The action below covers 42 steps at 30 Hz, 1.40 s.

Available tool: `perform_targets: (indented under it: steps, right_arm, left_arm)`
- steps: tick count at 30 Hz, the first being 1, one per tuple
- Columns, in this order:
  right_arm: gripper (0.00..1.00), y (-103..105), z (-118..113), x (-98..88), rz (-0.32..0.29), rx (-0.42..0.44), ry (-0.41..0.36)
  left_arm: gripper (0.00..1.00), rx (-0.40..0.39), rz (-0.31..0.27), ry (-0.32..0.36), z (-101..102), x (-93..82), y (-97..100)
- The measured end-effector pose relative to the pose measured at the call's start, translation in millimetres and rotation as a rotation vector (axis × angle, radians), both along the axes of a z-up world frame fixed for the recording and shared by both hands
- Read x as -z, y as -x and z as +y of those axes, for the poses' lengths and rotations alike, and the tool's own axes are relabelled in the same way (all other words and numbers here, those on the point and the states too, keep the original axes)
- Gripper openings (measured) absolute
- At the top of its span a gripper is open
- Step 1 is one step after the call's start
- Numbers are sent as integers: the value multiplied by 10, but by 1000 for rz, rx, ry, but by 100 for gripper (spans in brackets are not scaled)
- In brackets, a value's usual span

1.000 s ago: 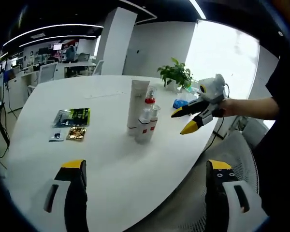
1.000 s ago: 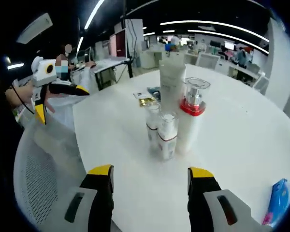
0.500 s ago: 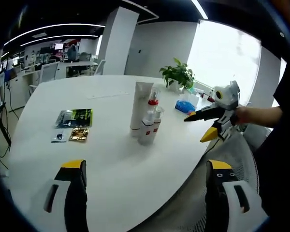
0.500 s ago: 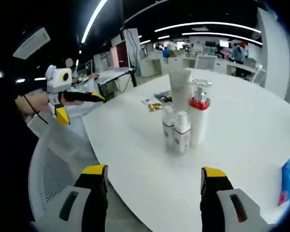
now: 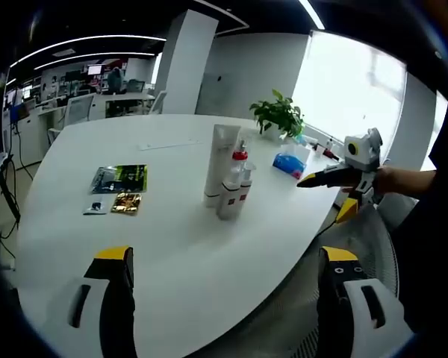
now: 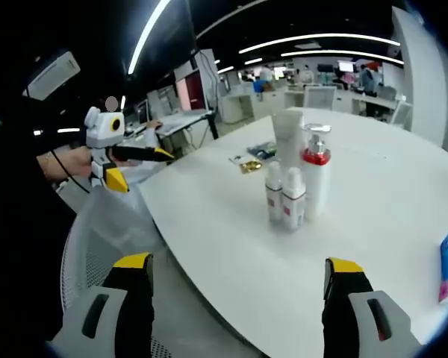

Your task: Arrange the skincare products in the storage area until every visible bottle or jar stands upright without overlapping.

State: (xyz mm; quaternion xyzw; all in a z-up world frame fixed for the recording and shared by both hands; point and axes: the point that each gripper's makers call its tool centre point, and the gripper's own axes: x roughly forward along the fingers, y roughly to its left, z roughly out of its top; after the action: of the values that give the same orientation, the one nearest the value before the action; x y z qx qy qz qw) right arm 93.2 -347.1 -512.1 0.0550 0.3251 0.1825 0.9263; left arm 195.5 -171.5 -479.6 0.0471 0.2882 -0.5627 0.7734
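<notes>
At table centre, four upright items cluster: tall white plastic tube [image 5: 220,164], red-collared pump bottle [image 6: 316,181], two small white bottles [image 6: 284,198]; sachets at nine o'clock. Both left gripper [image 5: 224,298] and right gripper [image 6: 239,306] gape, empty; best simply withdraw clear, brushing nothing.

Open office, dark ceiling with long light strips [image 5: 82,43]. Round white table [image 5: 172,246] in foreground. White pillar [image 5: 181,63] behind it, bright window [image 5: 351,93] beside. Potted plant [image 5: 278,115] on table's far edge. Mesh chair [image 6: 97,246] near table. Desks and chairs [image 6: 313,93] in distance.
</notes>
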Motion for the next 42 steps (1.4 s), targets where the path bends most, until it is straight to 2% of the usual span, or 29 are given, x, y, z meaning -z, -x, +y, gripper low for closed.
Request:
perform_targets:
  steps: [18, 26, 34, 38, 42]
  right_arm:
    - [99, -65, -52, -9, 5, 52, -25]
    - [99, -103, -69, -1, 22, 60, -29]
    - [99, -146, -116, 39, 32, 78, -37]
    - [99, -148, -160, 61, 36, 86, -34]
    - [99, -152, -233, 92, 37, 110, -35]
  left_arm:
    - [95, 6, 10, -22, 24, 43, -82]
    - [96, -3, 15, -19, -48, 19, -241]
    - [93, -23, 47, -15, -111, 93, -522]
    - [92, -70, 87, 14, -134, 122, -698]
    - [92, -110, 104, 29, -127, 175, -906]
